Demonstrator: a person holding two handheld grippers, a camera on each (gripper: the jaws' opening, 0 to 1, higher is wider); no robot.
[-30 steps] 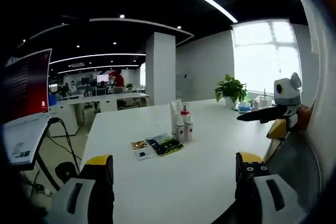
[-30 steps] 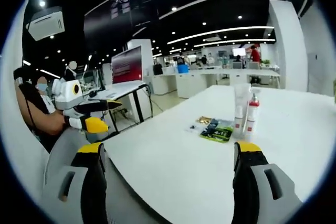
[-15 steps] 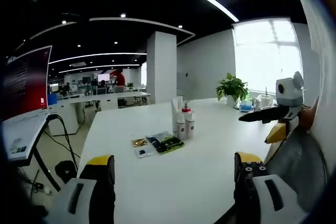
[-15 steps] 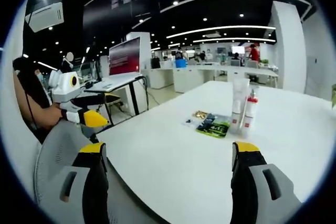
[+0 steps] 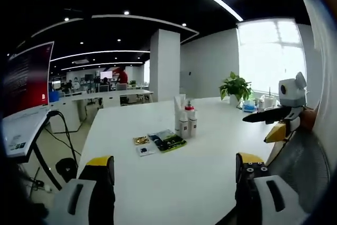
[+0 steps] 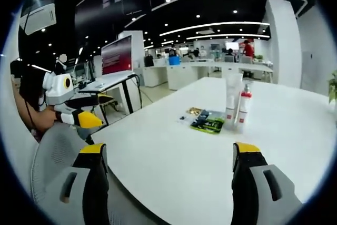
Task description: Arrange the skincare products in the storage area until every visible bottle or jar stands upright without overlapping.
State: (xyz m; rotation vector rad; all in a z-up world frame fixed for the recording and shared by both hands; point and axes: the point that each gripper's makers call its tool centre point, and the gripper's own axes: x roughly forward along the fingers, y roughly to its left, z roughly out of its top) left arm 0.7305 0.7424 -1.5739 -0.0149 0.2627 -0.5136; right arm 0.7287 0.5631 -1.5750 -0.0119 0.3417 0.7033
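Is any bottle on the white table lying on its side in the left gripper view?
No, the bottles stand upright in a tight cluster on the table, beside flat packets.

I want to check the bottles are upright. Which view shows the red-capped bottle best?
The right gripper view: the red-capped bottle stands clear of the taller white tube, its cap and label readable. In the left gripper view the red-capped bottle is smaller and crowded among other white bottles.
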